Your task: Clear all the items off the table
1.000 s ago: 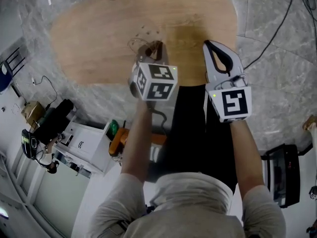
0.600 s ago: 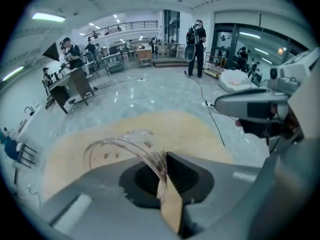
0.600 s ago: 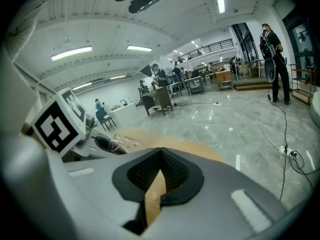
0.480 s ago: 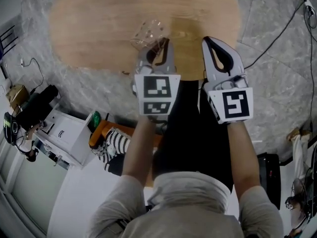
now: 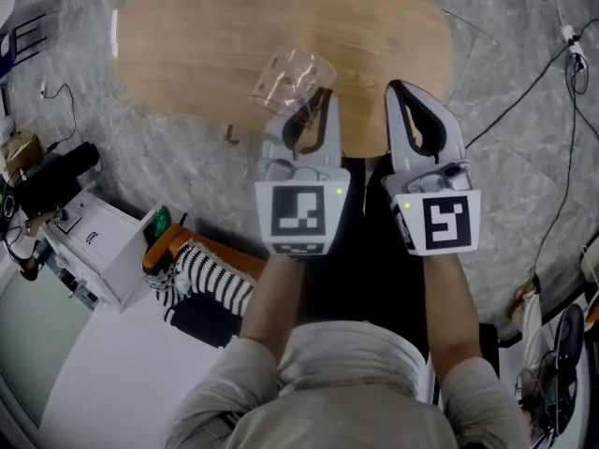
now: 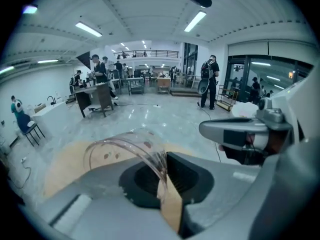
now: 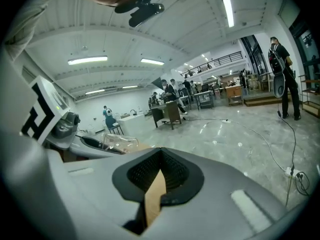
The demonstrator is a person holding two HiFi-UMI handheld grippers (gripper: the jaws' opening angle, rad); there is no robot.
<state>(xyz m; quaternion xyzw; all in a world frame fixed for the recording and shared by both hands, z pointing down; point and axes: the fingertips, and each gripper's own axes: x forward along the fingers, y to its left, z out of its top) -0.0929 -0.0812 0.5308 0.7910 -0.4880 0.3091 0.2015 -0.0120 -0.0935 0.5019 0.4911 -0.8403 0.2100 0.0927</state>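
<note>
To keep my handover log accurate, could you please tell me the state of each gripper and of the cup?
left gripper: shut on the wall of the clear plastic cup.
right gripper: shut, holding nothing.
clear plastic cup: looks empty, tipped on its side over the wooden table.

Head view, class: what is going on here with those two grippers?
A person holds a gripper in each hand over a wooden table. The left gripper is clamped on the rim wall of a clear plastic cup, which sits tilted. The right gripper is beside it, shut on nothing.
</note>
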